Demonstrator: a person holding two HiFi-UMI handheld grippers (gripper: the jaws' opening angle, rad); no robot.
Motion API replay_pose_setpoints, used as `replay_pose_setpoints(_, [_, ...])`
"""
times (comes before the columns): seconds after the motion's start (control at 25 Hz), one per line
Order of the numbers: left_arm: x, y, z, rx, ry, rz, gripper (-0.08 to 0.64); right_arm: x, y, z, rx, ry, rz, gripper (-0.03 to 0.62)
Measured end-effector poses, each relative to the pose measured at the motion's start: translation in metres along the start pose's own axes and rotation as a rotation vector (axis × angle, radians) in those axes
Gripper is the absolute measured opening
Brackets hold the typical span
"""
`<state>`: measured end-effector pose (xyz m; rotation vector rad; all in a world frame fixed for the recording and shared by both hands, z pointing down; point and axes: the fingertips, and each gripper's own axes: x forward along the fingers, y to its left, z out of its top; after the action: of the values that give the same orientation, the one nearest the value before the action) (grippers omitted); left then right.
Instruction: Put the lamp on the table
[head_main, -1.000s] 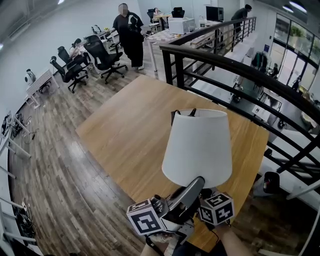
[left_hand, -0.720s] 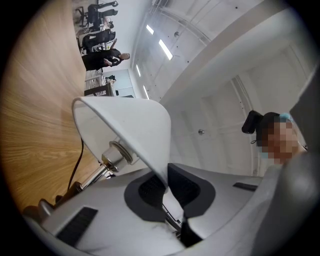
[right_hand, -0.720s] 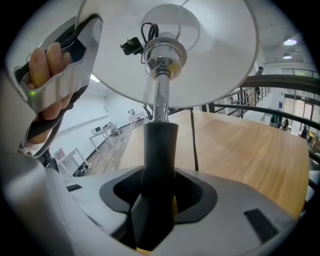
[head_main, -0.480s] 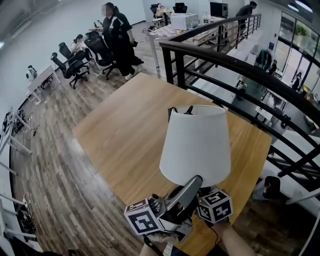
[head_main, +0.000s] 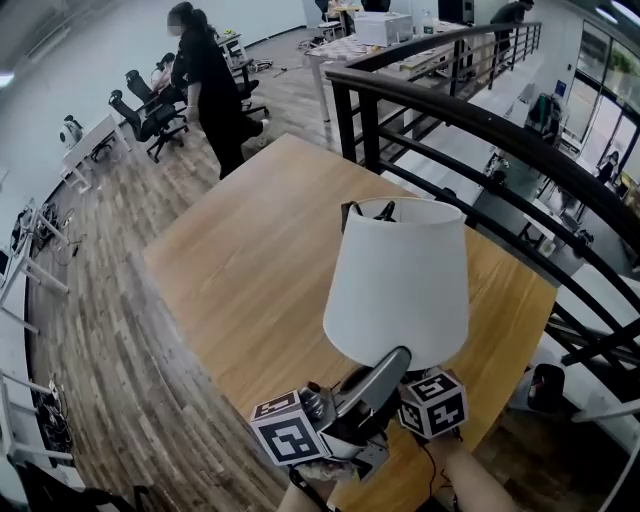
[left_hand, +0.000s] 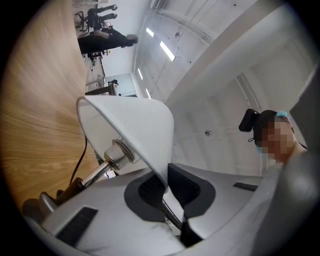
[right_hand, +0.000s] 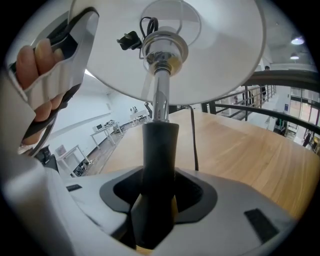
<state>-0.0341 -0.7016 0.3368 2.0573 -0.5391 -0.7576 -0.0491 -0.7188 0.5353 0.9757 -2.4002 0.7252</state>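
The lamp has a white cone shade and hangs upright over the near right part of the wooden table. My left gripper reaches up to the shade's lower rim. In the left gripper view it is shut on the thin edge of the shade. My right gripper sits under the shade, mostly hidden. In the right gripper view it is shut on the lamp's dark stem, below the metal rod and the shade. The black cord hangs down to the tabletop.
A black metal railing runs along the table's far right side, with a drop to a lower floor beyond it. A person in black walks near the table's far corner. Office chairs and desks stand at the back left.
The person in black has walked from the back toward the table's far left corner. The lamp stays in both grips at about the same place over the table.
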Motion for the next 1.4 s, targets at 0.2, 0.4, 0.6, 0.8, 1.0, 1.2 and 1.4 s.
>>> replay_pose_setpoints(0.2, [0.015, 0.018, 0.002, 0.002, 0.006, 0.013, 0.023, 0.012, -0.021, 0.004, 0.001, -0.003, 0.002, 0.191])
replay_pose_setpoints(0.4, [0.024, 0.036, 0.003, -0.007, 0.002, 0.025, 0.026, 0.025, -0.036, 0.005, -0.003, 0.007, 0.004, 0.190])
replay_pose_setpoints(0.6, [0.028, 0.049, 0.009, -0.020, -0.011, 0.036, 0.031, 0.036, -0.046, 0.008, -0.017, 0.014, 0.005, 0.190])
replay_pose_setpoints(0.8, [0.033, 0.056, 0.008, -0.016, -0.007, 0.043, 0.034, 0.041, -0.054, 0.010, -0.024, 0.010, 0.005, 0.190])
replay_pose_setpoints(1.0, [0.035, 0.059, 0.008, -0.011, 0.000, 0.042, 0.037, 0.045, -0.059, 0.012, -0.026, 0.003, 0.003, 0.190])
replay_pose_setpoints(1.2, [0.034, 0.062, 0.005, -0.010, 0.010, 0.042, 0.037, 0.047, -0.061, 0.010, -0.026, -0.001, -0.001, 0.190])
replay_pose_setpoints(1.4, [0.031, 0.068, 0.004, -0.019, 0.010, 0.038, 0.040, 0.052, -0.065, 0.008, -0.032, 0.000, -0.015, 0.190])
